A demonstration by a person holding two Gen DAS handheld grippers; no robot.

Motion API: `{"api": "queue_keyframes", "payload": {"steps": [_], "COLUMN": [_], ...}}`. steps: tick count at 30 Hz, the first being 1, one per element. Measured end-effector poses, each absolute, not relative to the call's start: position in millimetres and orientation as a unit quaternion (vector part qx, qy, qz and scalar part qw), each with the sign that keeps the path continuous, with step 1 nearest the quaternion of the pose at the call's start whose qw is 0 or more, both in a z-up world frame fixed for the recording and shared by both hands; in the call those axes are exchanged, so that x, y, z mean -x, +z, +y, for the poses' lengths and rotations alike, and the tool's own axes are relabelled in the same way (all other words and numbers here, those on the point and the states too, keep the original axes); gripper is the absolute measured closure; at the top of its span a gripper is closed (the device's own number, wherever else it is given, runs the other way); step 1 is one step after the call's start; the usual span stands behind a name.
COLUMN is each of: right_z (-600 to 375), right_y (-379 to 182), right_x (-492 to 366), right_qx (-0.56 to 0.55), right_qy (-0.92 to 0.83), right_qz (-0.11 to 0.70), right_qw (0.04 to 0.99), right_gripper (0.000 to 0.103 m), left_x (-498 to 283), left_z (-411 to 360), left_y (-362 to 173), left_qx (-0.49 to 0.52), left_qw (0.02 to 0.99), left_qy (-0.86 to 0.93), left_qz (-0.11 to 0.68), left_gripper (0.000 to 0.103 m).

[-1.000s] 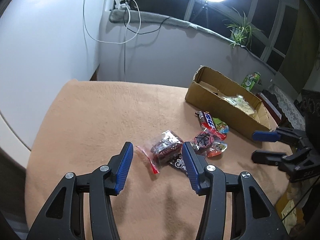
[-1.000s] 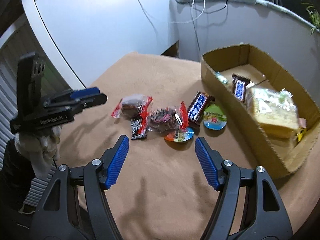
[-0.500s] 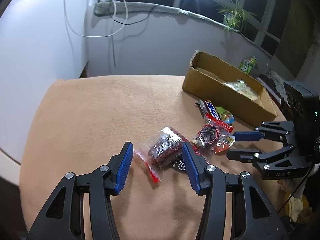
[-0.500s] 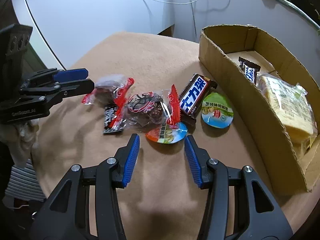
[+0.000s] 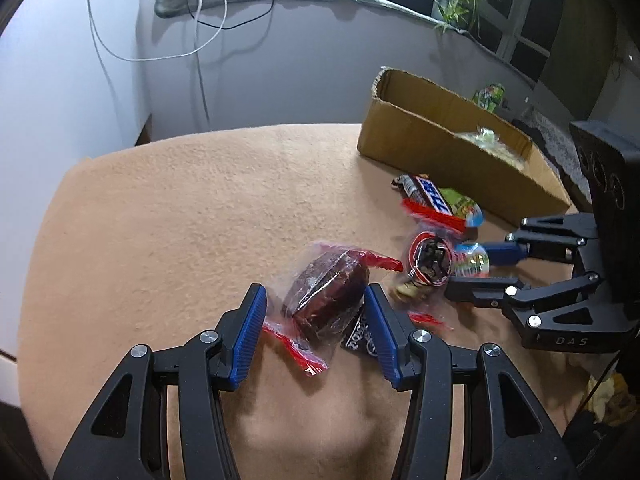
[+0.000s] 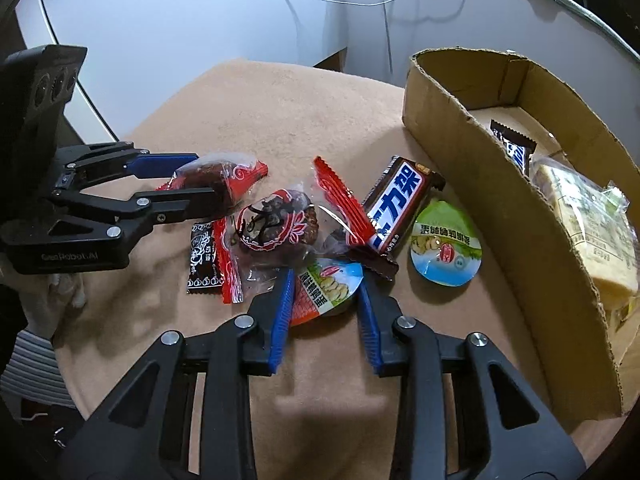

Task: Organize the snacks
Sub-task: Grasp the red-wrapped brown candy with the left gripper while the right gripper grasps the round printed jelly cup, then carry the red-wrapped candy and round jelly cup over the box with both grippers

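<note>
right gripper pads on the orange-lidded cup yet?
Touching. In the right wrist view the right gripper, whose jaws have just been closing, has both blue pads against the rim of the orange-lidded cup.

Wrapped snacks (image 6: 276, 220) clustered on tan cloth beside cardboard box (image 6: 472, 128).
</note>
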State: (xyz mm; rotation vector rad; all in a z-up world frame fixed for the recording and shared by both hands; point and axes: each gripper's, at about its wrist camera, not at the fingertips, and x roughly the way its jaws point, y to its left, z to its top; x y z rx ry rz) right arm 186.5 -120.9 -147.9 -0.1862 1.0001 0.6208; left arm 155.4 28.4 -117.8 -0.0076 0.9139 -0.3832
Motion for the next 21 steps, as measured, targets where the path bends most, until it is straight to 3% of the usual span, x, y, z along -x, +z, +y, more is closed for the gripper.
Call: {"api": "queue_keyframes", "payload": {"steps": [10, 21], "right_z": [-132, -158], "right_y": [-143, -128], "right_x": [-176, -170], "right_qx": [0.080, 0.041], "right_qy": [0.292, 0.283], "right_qz": [0.471, 0.464], "right_qw": [0.829, 0.838], "right_gripper": [0.074, 0.075], "left_x": [-153, -139], "left_z": [35, 49], "left_y": [-120, -99], "left_qx": [0.020, 0.052], "left_qw": [0.888, 0.903], "left_qy": [-0.175, -0.153], "left_qz": [0.425, 0.398], "left_gripper": [0.061, 0.062]}}
